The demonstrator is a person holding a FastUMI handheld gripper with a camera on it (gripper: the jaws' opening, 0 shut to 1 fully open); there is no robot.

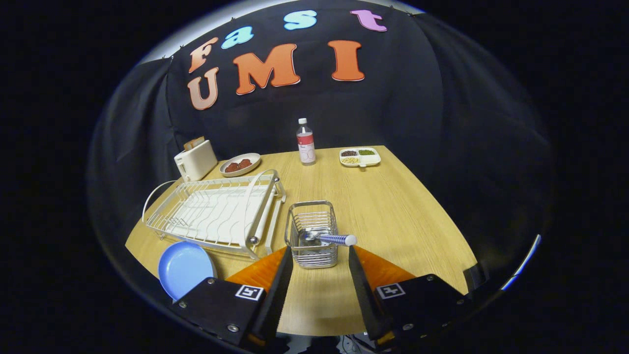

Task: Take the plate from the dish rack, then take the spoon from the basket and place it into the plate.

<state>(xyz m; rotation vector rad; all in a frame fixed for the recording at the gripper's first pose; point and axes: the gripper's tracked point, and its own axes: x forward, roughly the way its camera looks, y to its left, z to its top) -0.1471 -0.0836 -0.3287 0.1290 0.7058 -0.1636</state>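
A blue plate [184,268] lies flat on the wooden table, in front of the white wire dish rack [216,211] and left of my left finger. A metal wire basket [312,233] stands just ahead of my fingertips, right of the rack. A spoon [328,238] rests across the basket's rim, bowl inside, its blue-and-white striped handle sticking out to the right. My gripper [320,253] is open, its fingers spread on either side of the basket's near face and holding nothing.
A white toaster [195,160] stands at the table's [393,216] back left. Beside it is an oval dish [240,164] with brown food. A clear bottle [305,142] and a divided snack tray [359,157] stand at the back.
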